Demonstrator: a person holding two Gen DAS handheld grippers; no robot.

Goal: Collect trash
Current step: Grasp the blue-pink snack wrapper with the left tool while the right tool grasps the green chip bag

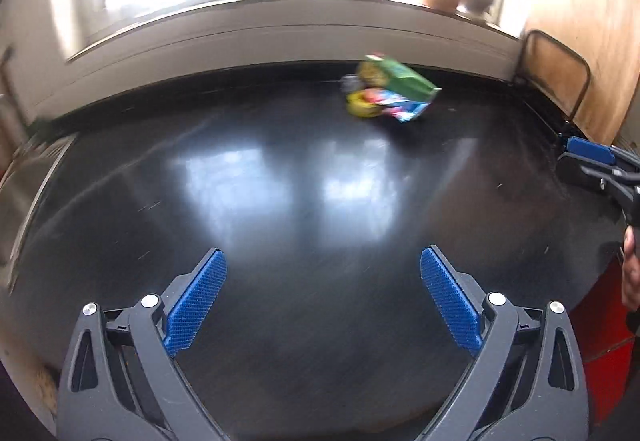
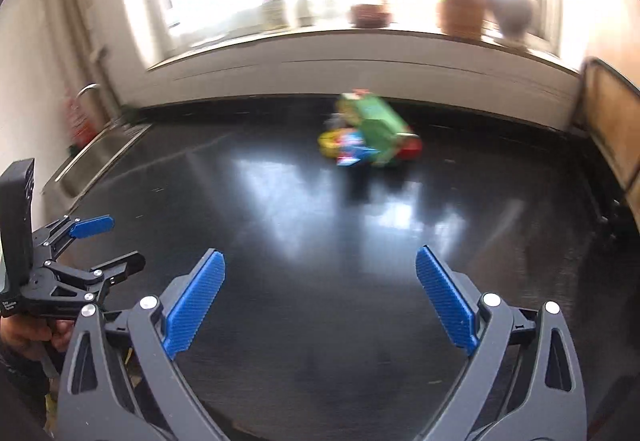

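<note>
A small heap of trash lies on the far part of the black countertop (image 1: 280, 181): a green carton (image 1: 400, 79) on top of colourful wrappers (image 1: 384, 107). It shows blurred in the right wrist view too, as the green carton (image 2: 376, 121) over wrappers (image 2: 348, 149) with something red (image 2: 412, 149) beside it. My left gripper (image 1: 323, 259) is open and empty, well short of the heap. My right gripper (image 2: 320, 259) is open and empty, also well short. Each gripper shows in the other's view, the right one (image 1: 596, 161) and the left one (image 2: 108, 241).
A window sill (image 2: 360, 41) behind the counter holds pots and a clay vase (image 2: 462, 5). A steel sink (image 2: 96, 157) with a tap is at the counter's left end. A wooden panel with a dark metal frame (image 1: 556, 73) stands at the right. Something red (image 1: 600, 341) lies below the counter's right edge.
</note>
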